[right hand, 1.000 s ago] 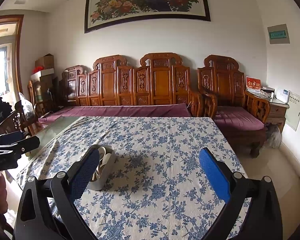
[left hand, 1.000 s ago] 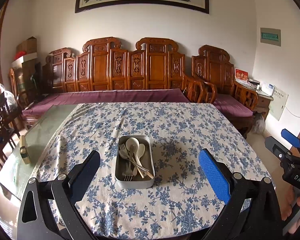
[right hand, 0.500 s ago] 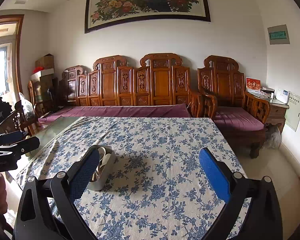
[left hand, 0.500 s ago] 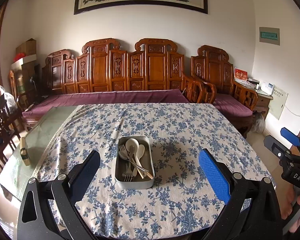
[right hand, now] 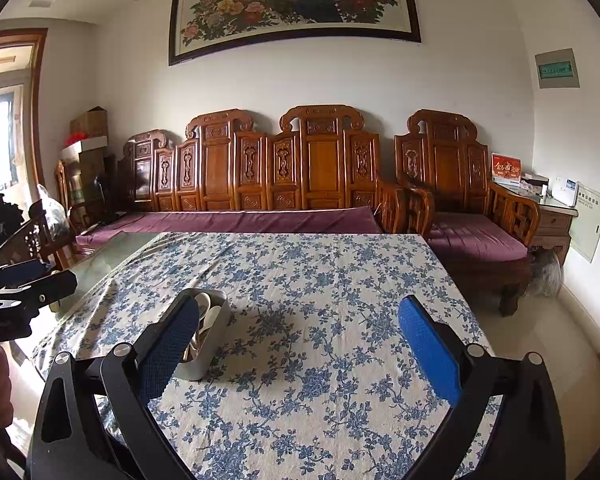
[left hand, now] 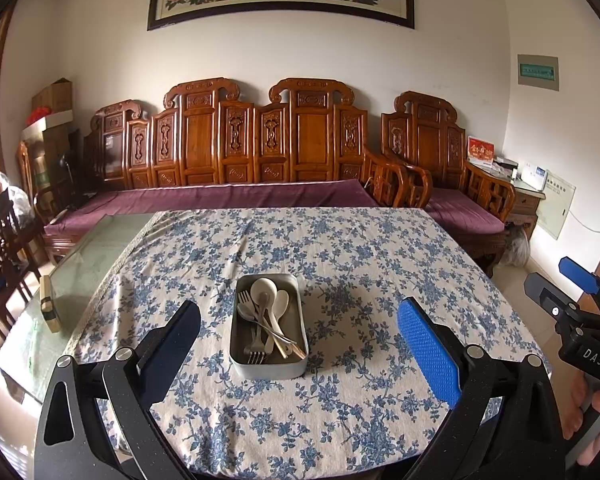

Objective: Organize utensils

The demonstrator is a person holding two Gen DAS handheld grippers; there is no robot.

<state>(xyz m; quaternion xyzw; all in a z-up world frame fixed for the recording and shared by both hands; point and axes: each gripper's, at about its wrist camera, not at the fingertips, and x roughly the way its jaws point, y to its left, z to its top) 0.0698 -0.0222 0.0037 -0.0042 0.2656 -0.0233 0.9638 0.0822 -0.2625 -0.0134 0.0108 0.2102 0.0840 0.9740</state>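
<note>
Right now the metal tin (left hand: 268, 328) sits on the flowery tablecloth (left hand: 340, 264), near the edge closest to you, with its long side pointing away from you toward the wooden bench (left hand: 236, 144). It is grey and shiny with round corners. Inside it lie white spoons (left hand: 265, 290) at the far end and metal forks (left hand: 256, 344) all mixed up, mostly lined up along the tin. Your left gripper (left hand: 299, 344) hangs in front of the tin with its fingers wide apart, holding nothing. Your right gripper (right hand: 300, 344) is spread wide too, over bare cloth just to the right of the tin.
</note>
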